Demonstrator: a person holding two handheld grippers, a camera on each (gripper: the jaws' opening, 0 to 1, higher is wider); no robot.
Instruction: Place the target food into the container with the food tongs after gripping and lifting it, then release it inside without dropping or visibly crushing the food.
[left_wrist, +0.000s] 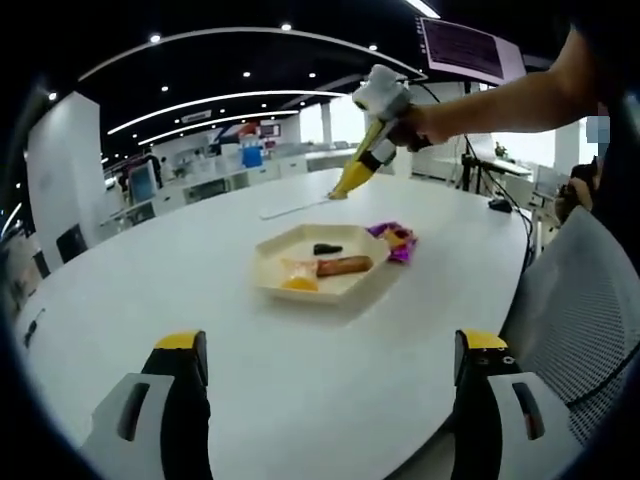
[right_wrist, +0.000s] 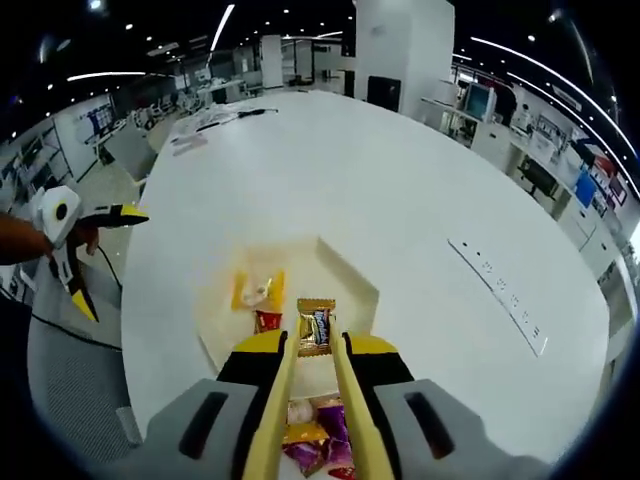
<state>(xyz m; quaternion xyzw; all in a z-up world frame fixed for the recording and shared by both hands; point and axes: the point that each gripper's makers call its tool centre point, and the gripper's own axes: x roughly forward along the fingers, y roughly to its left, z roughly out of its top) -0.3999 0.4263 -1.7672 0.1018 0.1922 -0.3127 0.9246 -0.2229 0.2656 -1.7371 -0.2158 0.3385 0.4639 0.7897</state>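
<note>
Centrally on the round white counter (left_wrist: 250, 330), a hexagonal cream tray (left_wrist: 270, 268) holds wrapped snacks; right hand-held gripper (right_wrist: 315, 352) grips yellow tongs (right_wrist: 352, 420) around a gold wrapper (right_wrist: 316, 326), label unreadable; left hand-held gripper (left_wrist: 330, 370) gapes wide.

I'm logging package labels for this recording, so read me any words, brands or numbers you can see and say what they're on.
None can be read.
Gold candy wrapper held in the tongs: dark label patch, lettering too small.
Purple snack packets beside the tray: print blurred.
Hanging monitor: lines of text, too small.
Colourful wall signs in the background: blurred.
</note>
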